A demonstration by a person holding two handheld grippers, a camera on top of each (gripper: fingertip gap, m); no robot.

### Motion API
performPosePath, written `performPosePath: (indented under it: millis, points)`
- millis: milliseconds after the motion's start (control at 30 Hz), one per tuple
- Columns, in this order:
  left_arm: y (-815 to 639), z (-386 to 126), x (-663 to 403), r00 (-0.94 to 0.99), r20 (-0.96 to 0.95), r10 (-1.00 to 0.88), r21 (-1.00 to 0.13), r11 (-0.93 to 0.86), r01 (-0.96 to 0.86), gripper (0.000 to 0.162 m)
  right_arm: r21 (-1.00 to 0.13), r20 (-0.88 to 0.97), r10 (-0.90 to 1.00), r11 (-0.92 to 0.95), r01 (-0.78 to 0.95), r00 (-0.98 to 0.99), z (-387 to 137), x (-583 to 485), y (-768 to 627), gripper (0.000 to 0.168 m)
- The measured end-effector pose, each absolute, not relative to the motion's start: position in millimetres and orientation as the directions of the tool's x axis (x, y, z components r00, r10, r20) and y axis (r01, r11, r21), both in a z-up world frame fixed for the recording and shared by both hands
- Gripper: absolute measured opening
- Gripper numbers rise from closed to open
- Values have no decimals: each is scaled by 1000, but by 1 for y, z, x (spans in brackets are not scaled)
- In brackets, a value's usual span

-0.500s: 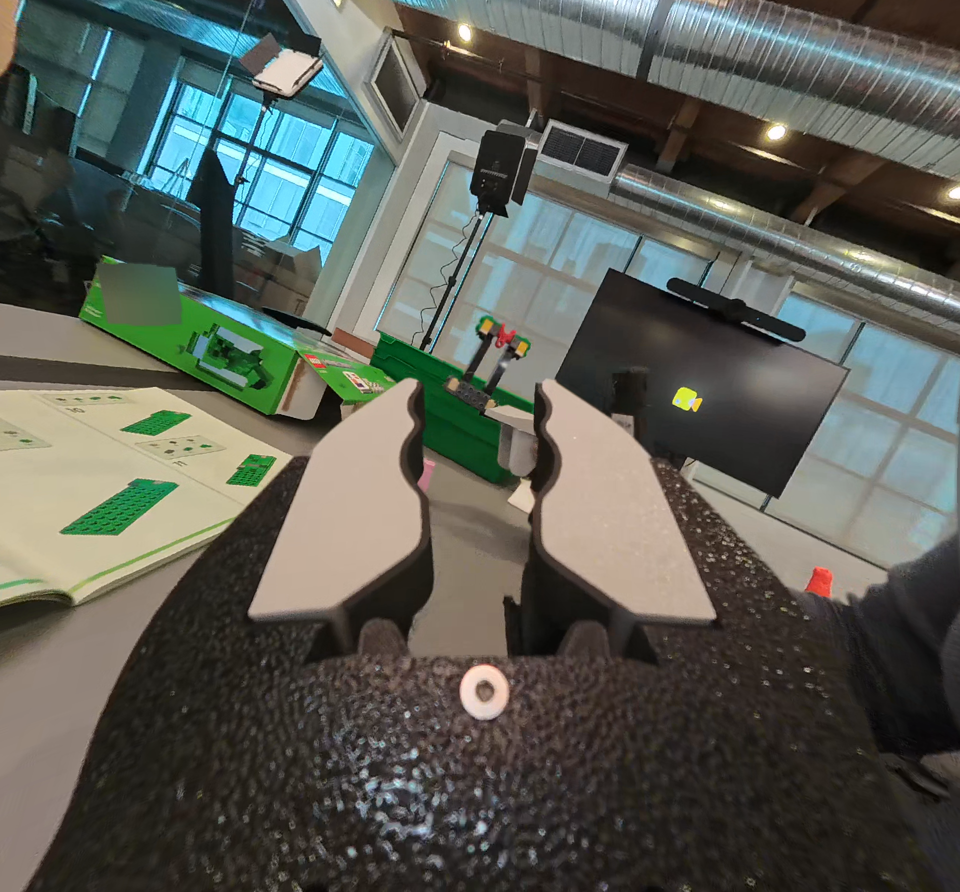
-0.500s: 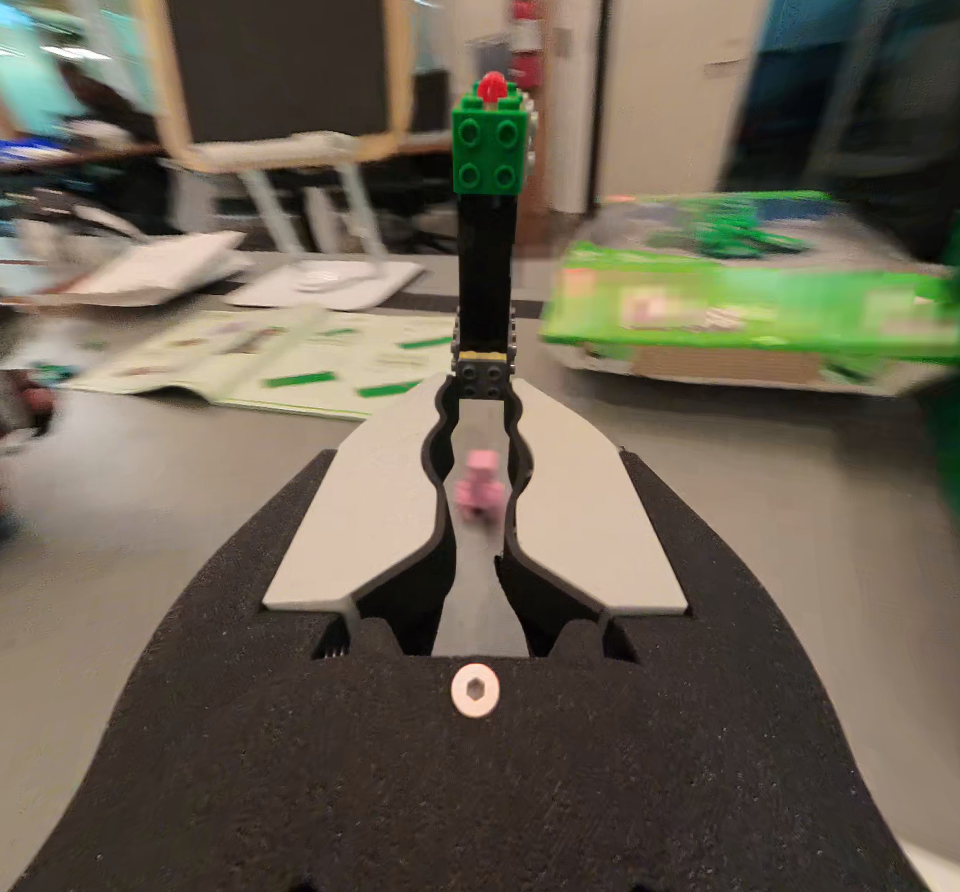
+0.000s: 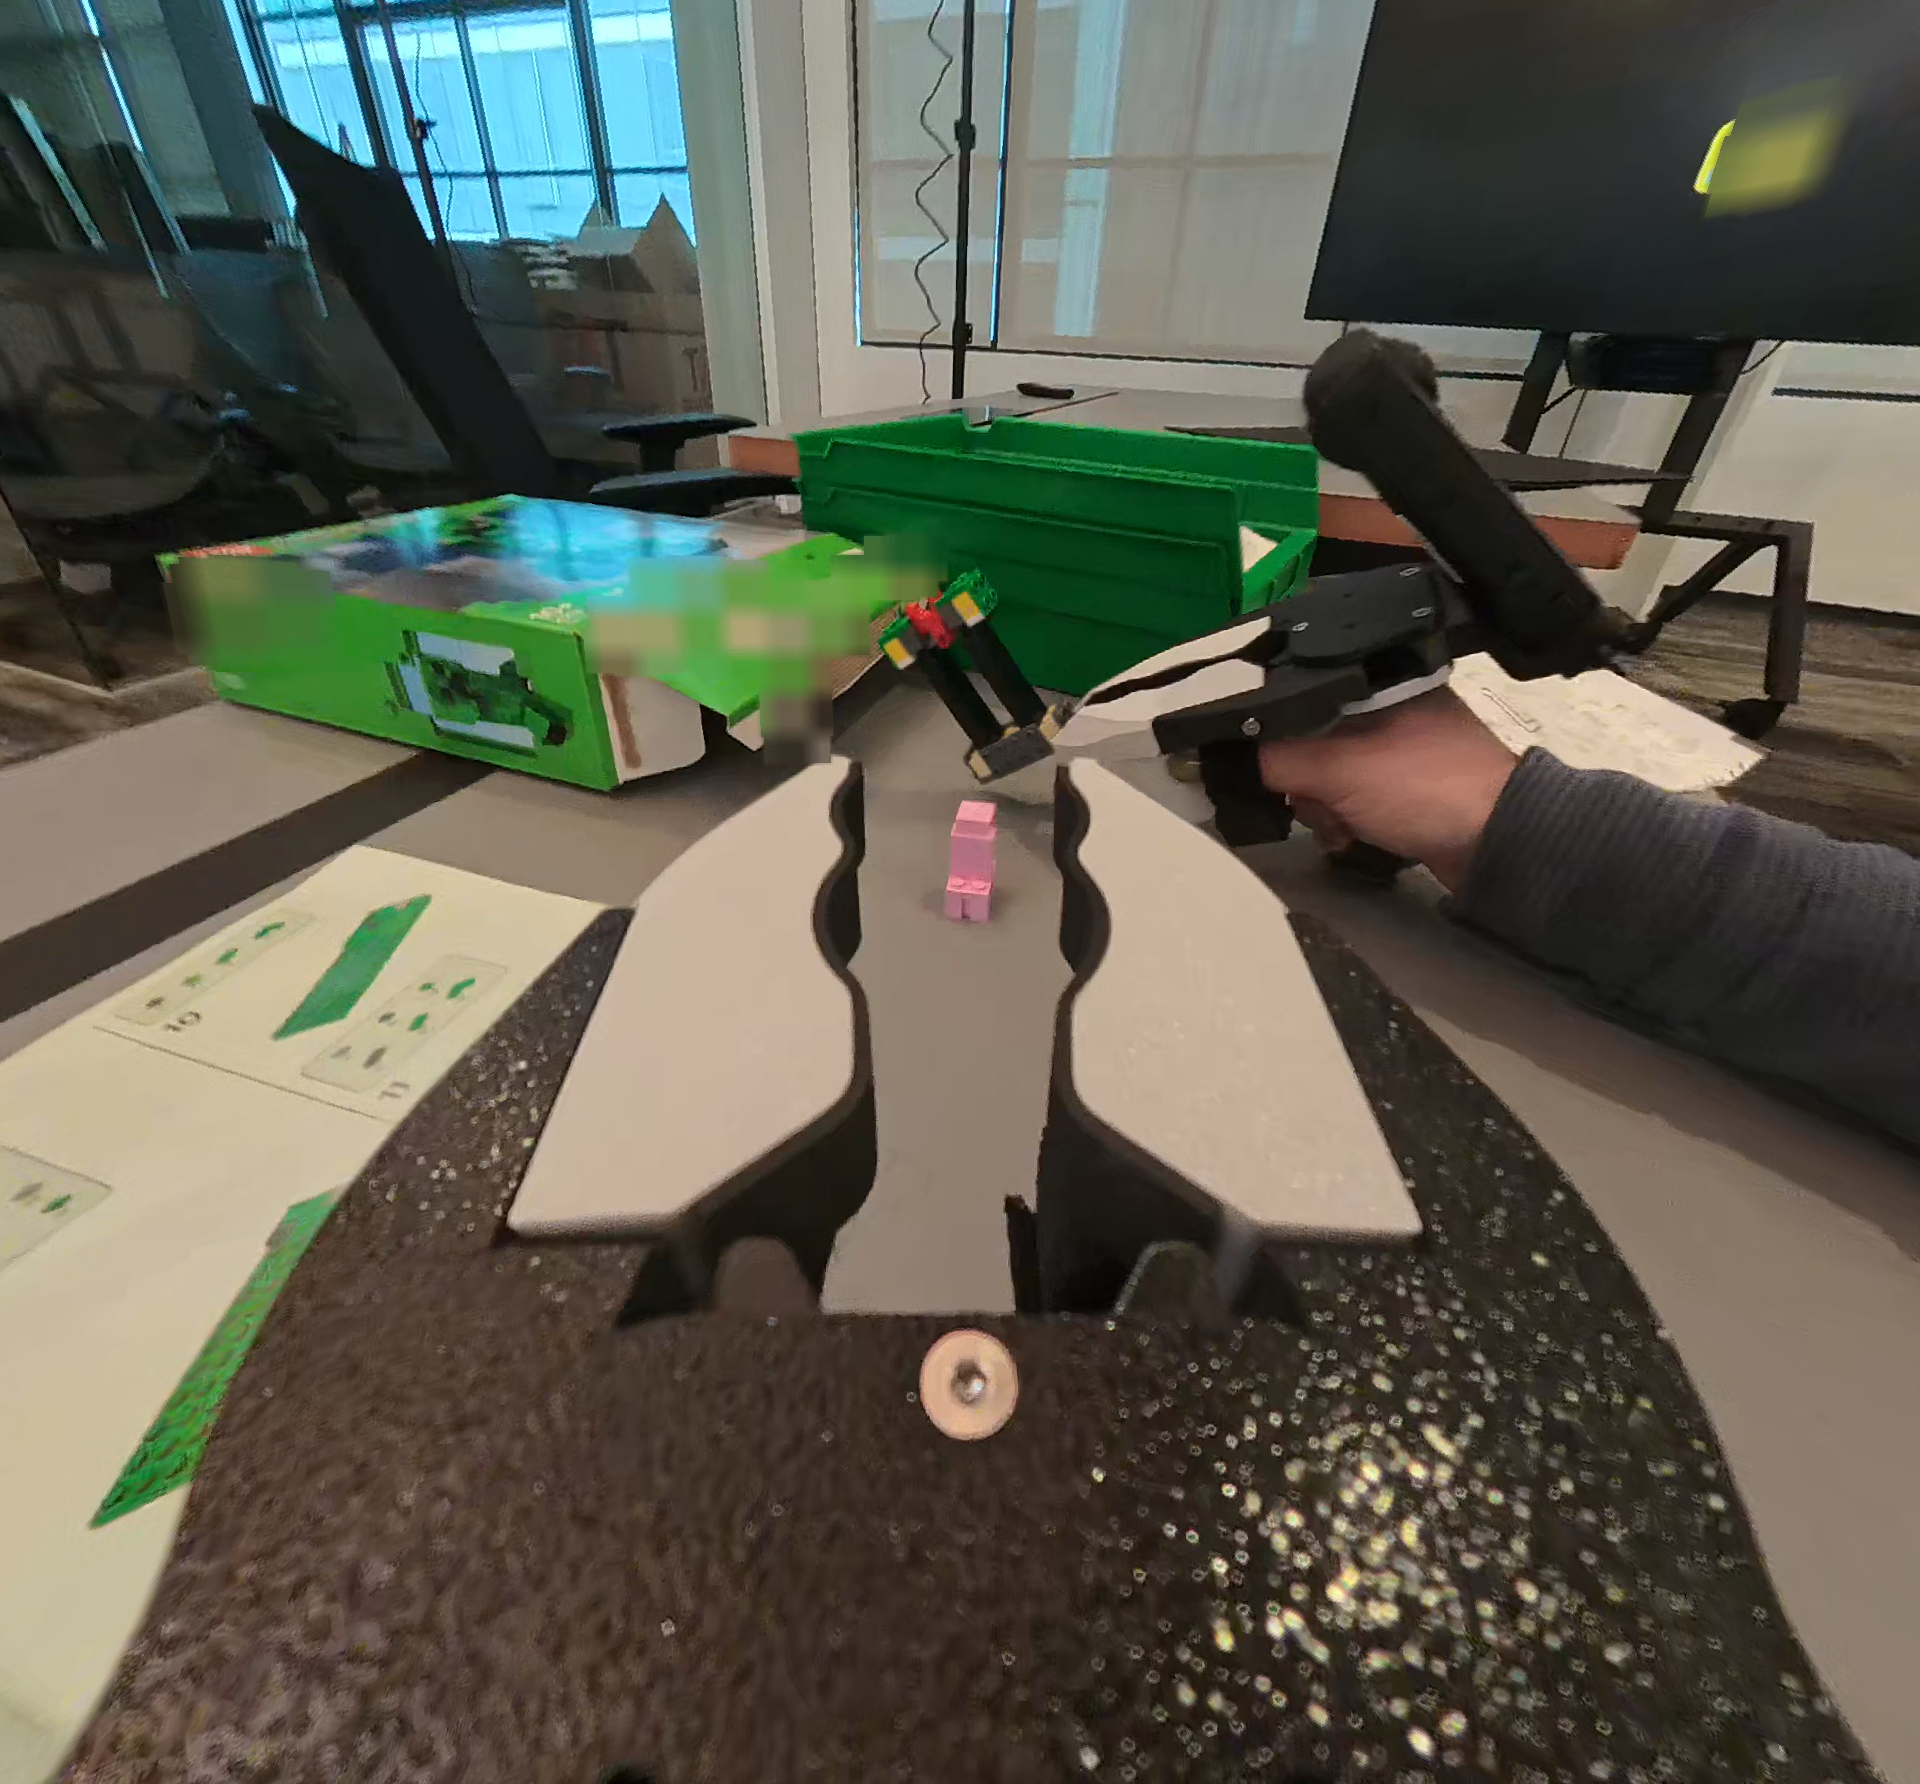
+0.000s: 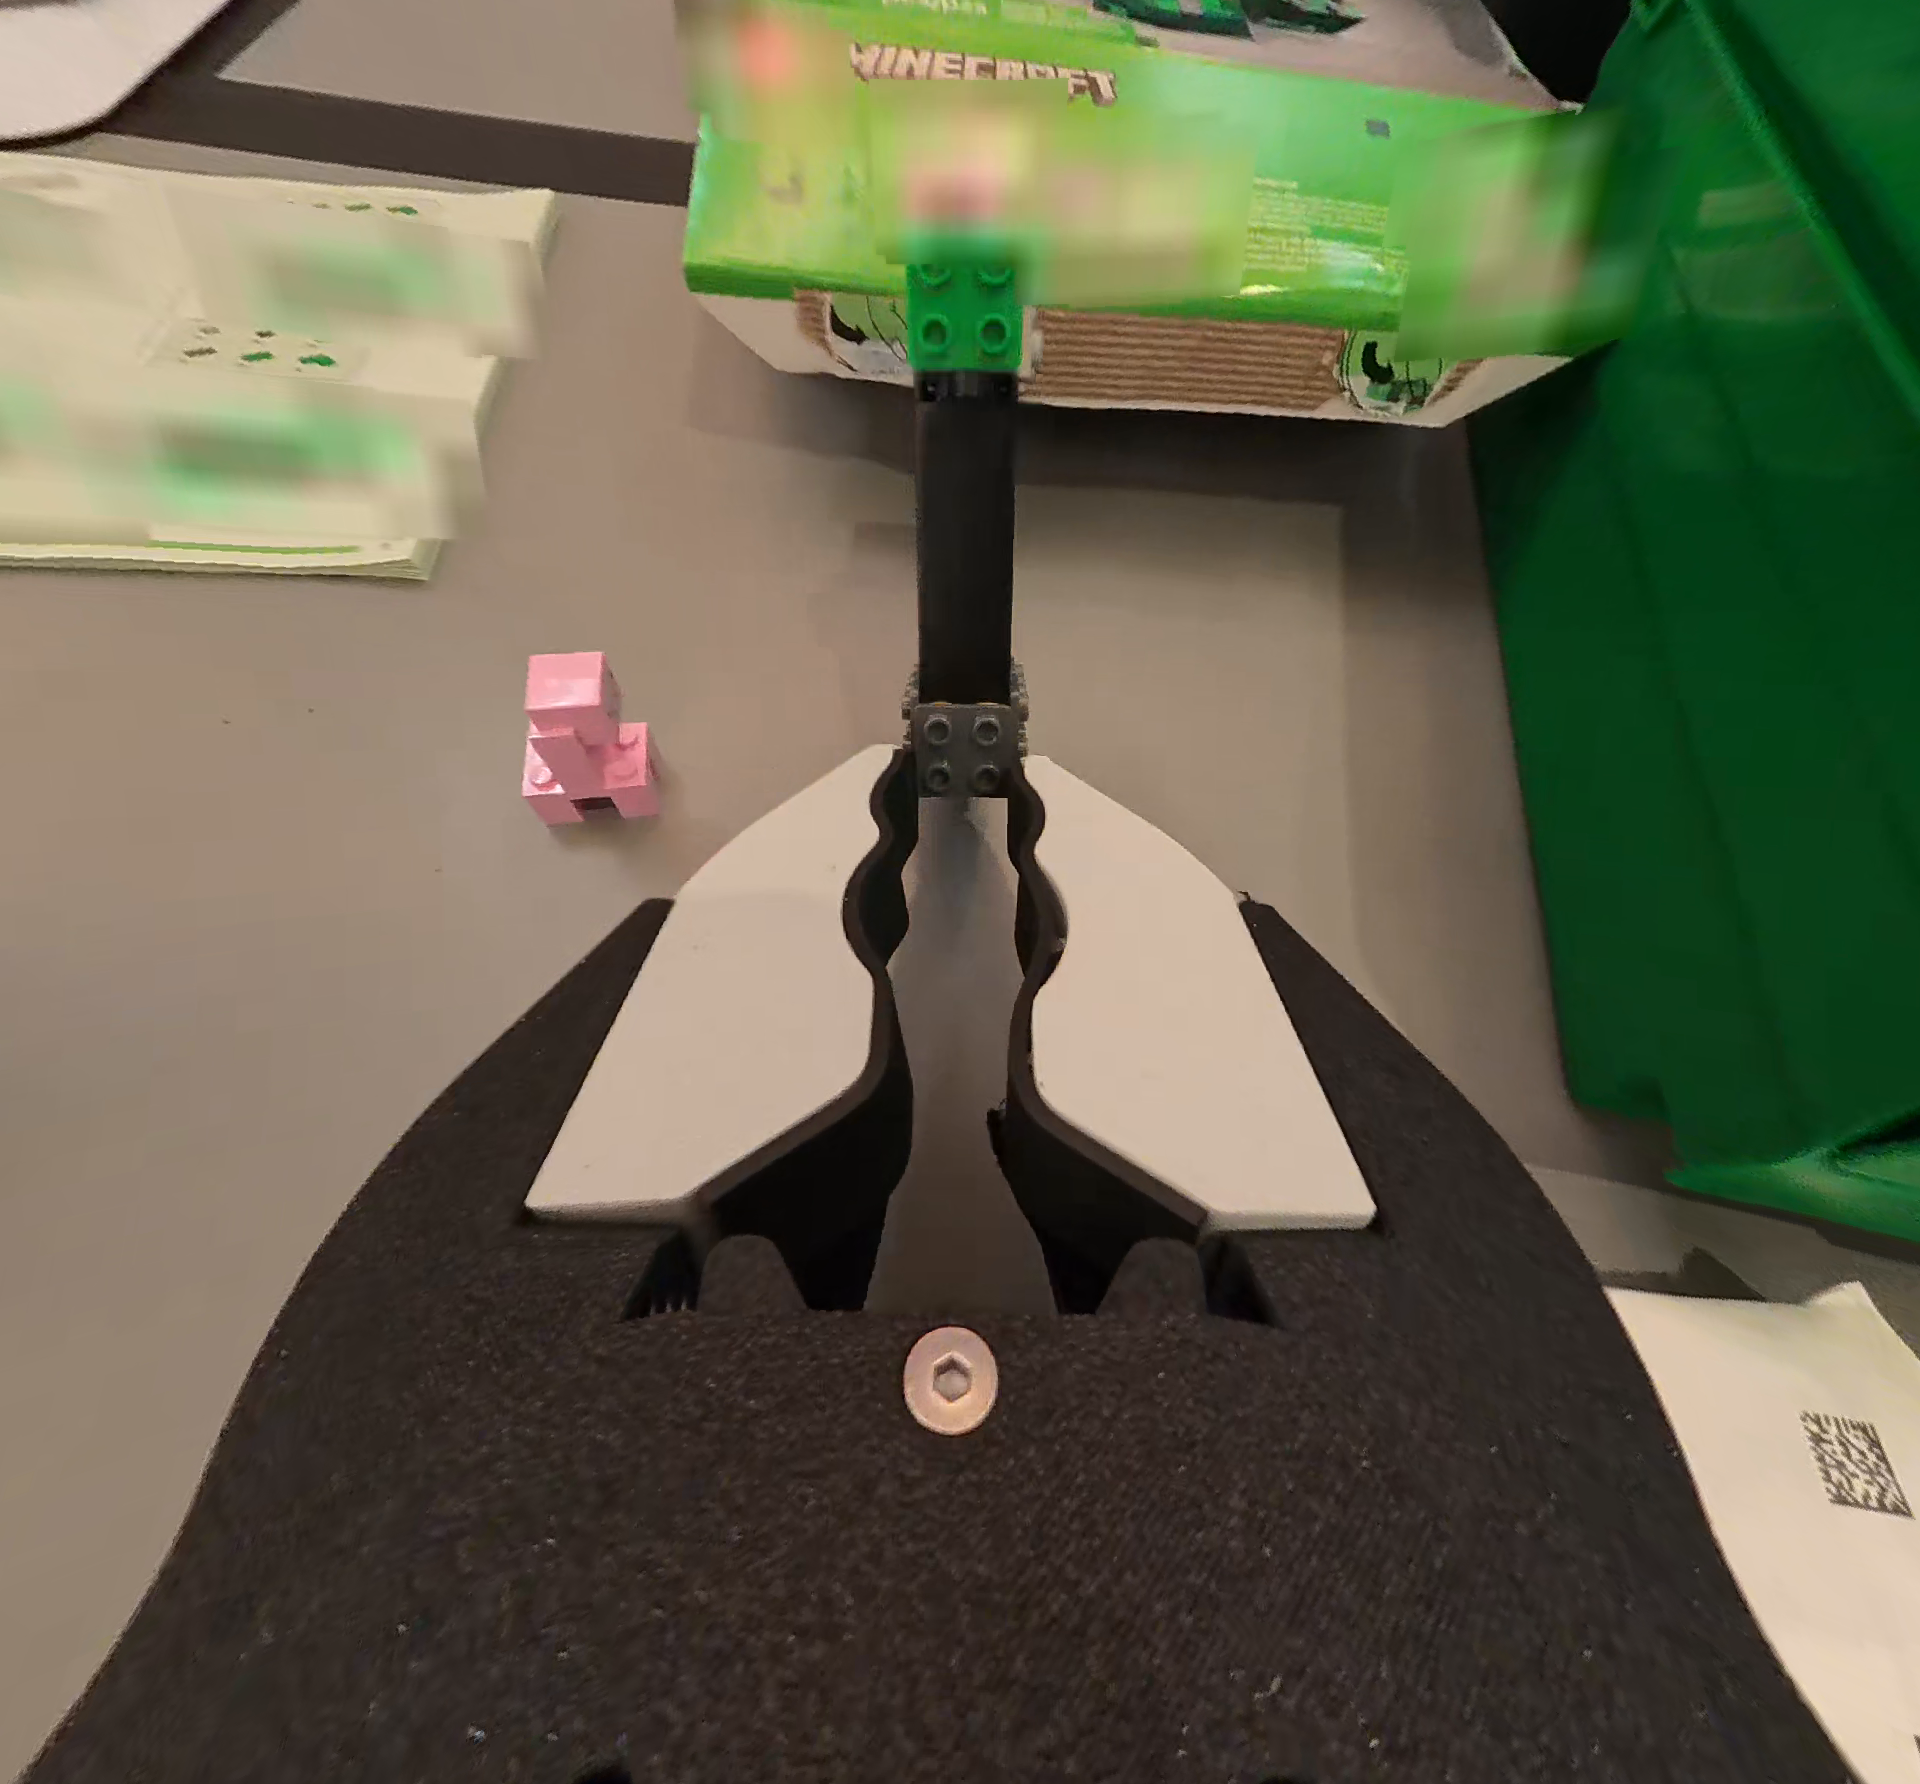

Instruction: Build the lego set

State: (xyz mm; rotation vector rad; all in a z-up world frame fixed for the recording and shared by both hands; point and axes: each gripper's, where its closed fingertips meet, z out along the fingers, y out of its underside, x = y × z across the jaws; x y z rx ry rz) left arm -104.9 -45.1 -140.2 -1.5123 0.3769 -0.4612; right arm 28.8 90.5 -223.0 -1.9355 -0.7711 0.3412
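My right gripper [image 4: 964, 766] is shut on the grey base block of a lego assembly [image 4: 964, 539]: a long black column with a green brick on its far end. It holds the assembly above the grey table. In the left wrist view the right gripper [image 3: 1060, 732] comes in from the right, and the assembly [image 3: 961, 680] shows two black columns with green and red pieces on top. A small pink lego pig [image 3: 971, 859] stands on the table, seen between the fingers of my left gripper [image 3: 958, 784], which is open and empty. The pig [image 4: 584, 742] stands left of the right fingertips.
A green lego set box [image 3: 457, 638] lies at the back left, and it also shows in the right wrist view [image 4: 1039, 176]. A green plastic bin [image 3: 1049, 519] stands behind. The open instruction booklet [image 3: 208, 1059] lies at the left. A person's hand and sleeve [image 3: 1662, 913] reach in from the right. The gap from one gripper's tips to the other's is roughly 20 cm.
My left gripper has tilted down from the ceiling towards the table, so the pig now shows between its fingers. My right gripper has tilted down and shifted right with the assembly; the pig is now left of it.
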Motion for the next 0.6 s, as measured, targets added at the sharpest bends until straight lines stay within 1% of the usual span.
performPosePath:
  millis: [133,433,600]
  points:
    - [-38,-148,-106,855,89,-511,-996,-24,89,34,-872,90,633,-323,369,769,-226,35,90,16]
    - [-41,-151,-95,839,43,-542,-999,-9,45,34,-816,140,632,-362,450,762,-239,48,77,16]
    - [-42,-154,-92,838,20,-546,-1000,-8,19,35,-783,123,623,-417,461,773,-248,54,76,16]
